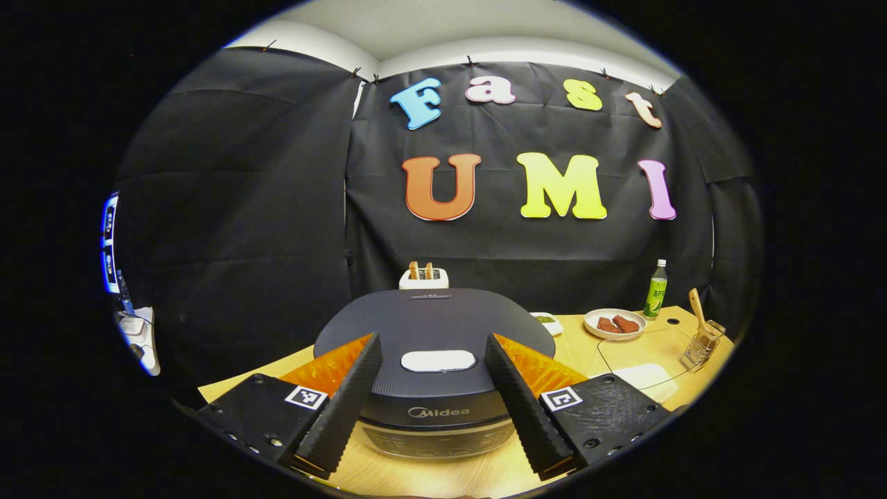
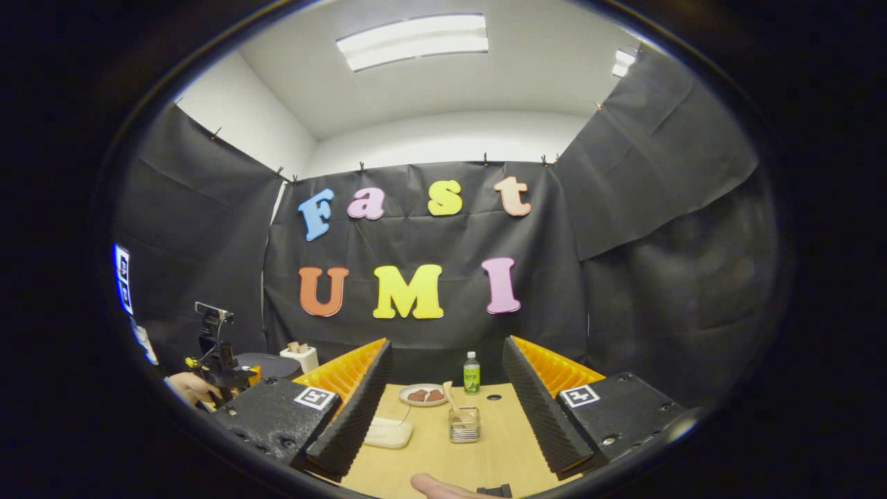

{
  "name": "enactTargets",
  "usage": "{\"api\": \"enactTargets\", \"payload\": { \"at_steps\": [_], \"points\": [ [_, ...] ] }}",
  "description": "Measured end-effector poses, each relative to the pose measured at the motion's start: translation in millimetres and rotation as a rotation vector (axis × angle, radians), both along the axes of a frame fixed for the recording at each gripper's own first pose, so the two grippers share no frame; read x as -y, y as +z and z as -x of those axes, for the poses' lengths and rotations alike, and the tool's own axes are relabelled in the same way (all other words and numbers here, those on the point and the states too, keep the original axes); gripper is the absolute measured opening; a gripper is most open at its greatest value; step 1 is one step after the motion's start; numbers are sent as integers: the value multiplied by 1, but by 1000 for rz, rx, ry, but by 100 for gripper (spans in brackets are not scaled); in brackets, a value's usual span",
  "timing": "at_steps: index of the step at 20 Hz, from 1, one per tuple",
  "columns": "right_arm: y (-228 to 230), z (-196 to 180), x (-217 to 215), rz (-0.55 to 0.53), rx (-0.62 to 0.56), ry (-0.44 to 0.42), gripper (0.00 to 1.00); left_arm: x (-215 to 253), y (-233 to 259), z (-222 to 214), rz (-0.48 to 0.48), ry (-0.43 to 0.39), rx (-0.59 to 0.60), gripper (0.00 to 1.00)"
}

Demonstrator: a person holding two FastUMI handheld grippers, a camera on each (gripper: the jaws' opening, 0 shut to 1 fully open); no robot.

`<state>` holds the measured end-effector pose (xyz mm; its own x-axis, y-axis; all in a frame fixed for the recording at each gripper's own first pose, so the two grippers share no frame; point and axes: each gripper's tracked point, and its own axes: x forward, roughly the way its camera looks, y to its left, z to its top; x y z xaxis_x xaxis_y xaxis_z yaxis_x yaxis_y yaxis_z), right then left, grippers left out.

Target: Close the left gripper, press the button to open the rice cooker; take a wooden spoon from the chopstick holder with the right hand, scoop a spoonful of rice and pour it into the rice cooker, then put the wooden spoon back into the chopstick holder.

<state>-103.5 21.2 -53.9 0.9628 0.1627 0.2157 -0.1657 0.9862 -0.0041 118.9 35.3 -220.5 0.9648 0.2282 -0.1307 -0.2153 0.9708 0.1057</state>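
In holder (image 1: 701, 346): spoon (image 1: 696, 309) upright, seemingly.

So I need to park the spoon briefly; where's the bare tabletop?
Bare tabletop lies right of the chopstick holder and in front of it. It is crowded behind, by the plate and bottle.

rice cooker (image 1: 433, 367) front partly hidden by fingers (image 1: 343, 409)

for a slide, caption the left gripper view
Open left gripper facing the closed rice cooker, its fingers flanking the lid button.
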Motion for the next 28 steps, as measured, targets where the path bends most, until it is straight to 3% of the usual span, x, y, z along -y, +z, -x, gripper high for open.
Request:
{"api": "enactTargets", "payload": {
  "at_steps": [2, 3, 4, 5, 6, 7, 11, 19, 24, 28],
  "points": [
    [-1, -1, 0, -5, -2, -1, 99, 4, 2, 6, -17, -19, -20, 96],
    [-2, -3, 0, -8, -5, -1, 99, 6, 3, 10, -15, -28, -35, 87],
    [-3, -4, 1, -11, -9, -2, 99, 5, 3, 13, -15, -26, -48, 95],
    [-5, -4, 1, -11, -14, -3, 99, 2, 6, 18, -21, -8, -57, 95],
    [-6, -5, 2, -14, -18, -5, 99, 2, 10, 23, -33, 2, -65, 86],
    [-6, -6, 3, -15, -21, -7, 100, 6, 12, 30, -54, 1, -81, 93],
    [-7, -8, 6, -16, -25, -22, 100, 31, 29, 57, -145, -22, -117, 95],
    [0, 1, 7, -4, -28, -40, 99, 95, 88, 111, -35, -105, 4, 96],
    [4, 16, 4, 27, -30, -31, 100, 107, 119, 148, 40, -111, 81, 96],
    [5, 23, 3, 52, -46, -33, 100, 104, 139, 172, 33, -111, 114, 96]
  ]
}}
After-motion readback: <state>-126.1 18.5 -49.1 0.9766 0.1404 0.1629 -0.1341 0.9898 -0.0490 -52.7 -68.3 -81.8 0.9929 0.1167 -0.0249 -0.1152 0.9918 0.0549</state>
